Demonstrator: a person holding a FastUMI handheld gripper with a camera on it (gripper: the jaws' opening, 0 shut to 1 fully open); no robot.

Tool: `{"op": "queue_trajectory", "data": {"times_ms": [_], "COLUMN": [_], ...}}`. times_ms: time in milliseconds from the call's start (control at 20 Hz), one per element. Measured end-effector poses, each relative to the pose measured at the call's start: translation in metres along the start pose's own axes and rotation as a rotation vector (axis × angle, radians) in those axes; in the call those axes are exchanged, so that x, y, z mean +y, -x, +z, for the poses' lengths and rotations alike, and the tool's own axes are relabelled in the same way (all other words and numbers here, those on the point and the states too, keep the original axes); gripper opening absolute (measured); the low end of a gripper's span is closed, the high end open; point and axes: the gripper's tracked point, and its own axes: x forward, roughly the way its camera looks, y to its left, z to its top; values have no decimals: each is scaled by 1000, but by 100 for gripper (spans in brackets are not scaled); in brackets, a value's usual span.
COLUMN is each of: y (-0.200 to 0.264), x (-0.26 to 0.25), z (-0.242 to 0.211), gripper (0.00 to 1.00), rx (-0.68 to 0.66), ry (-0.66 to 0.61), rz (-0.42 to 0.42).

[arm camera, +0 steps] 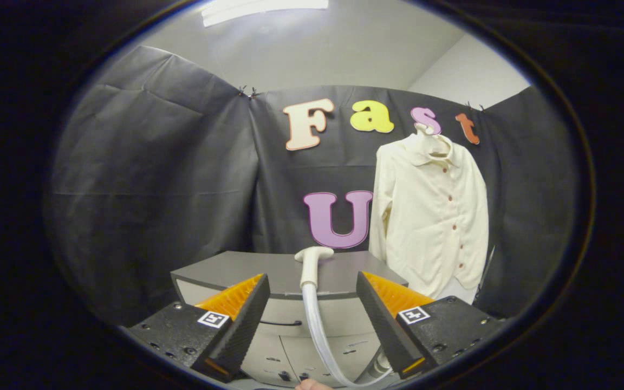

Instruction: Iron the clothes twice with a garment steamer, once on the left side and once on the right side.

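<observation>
Here the claw (312, 330) is standing wide open and gripping nothing, its 2 fingers flanking the steamer head (311, 265) without touching it. That steamer head is resting upright on the grey counter (220, 271), nozzle tipped left, with its ribbed hose (320, 336) curving down in front. It is looking like light, rigid plastic, smooth enough to slip, so the straight neck just under the nozzle seems the sound place to pinch; the hose will likely be dragging against every move. Right of the steamer head, beyond the counter, the cream shirt (431, 216) is hanging soft and limp.
</observation>
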Motion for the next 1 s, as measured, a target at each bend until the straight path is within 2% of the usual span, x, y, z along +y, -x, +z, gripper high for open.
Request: {"op": "queue_trajectory", "data": {"times_ms": [700,1000], "y": [-115,-160], "x": [-3,7], "z": [-35,-58], "gripper": [95,95], "rx": [101,200], "ry": [-21,21], "rz": [-28,-30]}}
